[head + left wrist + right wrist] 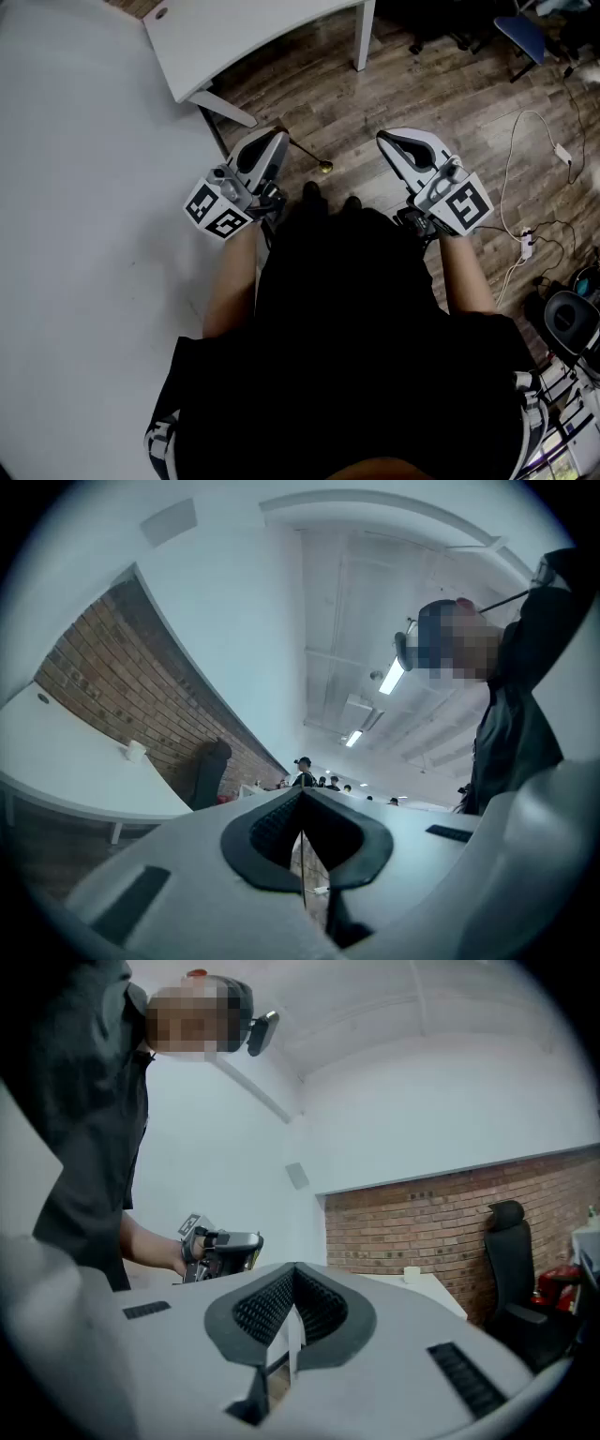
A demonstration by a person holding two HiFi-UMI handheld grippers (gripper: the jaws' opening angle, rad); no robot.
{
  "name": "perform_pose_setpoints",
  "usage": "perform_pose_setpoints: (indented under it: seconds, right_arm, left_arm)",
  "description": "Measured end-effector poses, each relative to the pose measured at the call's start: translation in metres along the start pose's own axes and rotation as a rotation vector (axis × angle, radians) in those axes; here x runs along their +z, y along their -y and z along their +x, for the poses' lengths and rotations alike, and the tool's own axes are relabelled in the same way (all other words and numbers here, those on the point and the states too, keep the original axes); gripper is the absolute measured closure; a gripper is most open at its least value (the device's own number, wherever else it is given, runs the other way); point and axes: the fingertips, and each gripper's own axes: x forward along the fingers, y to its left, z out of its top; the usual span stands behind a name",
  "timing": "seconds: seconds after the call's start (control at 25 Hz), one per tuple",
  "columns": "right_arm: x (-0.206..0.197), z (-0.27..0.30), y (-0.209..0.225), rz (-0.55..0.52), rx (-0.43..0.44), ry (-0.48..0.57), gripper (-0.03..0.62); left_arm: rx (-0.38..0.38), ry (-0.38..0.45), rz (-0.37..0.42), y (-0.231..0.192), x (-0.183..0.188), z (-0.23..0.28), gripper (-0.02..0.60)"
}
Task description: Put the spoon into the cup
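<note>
No spoon and no cup shows in any view. In the head view my left gripper (272,141) and right gripper (394,141) are held out in front of the person's body, over the wooden floor (441,103). Both are shut with nothing between the jaws. The left gripper view looks up at the ceiling past its shut jaws (302,808). In the right gripper view the ribbed pads (267,1307) meet at the tip (293,1312), and the person's forearm (150,1241) shows beyond them, holding the other gripper.
A large white table (75,234) fills the left, with a second white desk (244,37) at the top. A thin rod with a yellowish knob (324,168) lies on the floor by the person's shoes (312,194). Cables and a power strip (525,244) lie at the right.
</note>
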Motion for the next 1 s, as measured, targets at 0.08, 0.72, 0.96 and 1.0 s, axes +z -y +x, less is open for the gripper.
perform_pose_setpoints:
  seconds: [0.08, 0.72, 0.96, 1.0]
  right_arm:
    - [0.017, 0.002, -0.004, 0.012, 0.010, 0.043, 0.588]
    - [0.018, -0.007, -0.005, 0.002, 0.004, 0.048, 0.588]
    - [0.019, -0.006, -0.004, 0.033, 0.018, 0.058, 0.588]
    - [0.017, -0.009, -0.003, 0.035, 0.018, 0.056, 0.588]
  left_arm:
    - [0.000, 0.004, -0.005, 0.000, 0.000, -0.001, 0.566]
    - [-0.031, -0.006, 0.028, 0.008, -0.005, 0.007, 0.566]
    - [-0.005, -0.037, 0.052, 0.005, -0.013, 0.003, 0.566]
    - [0.001, -0.039, 0.051, 0.006, -0.014, 0.003, 0.566]
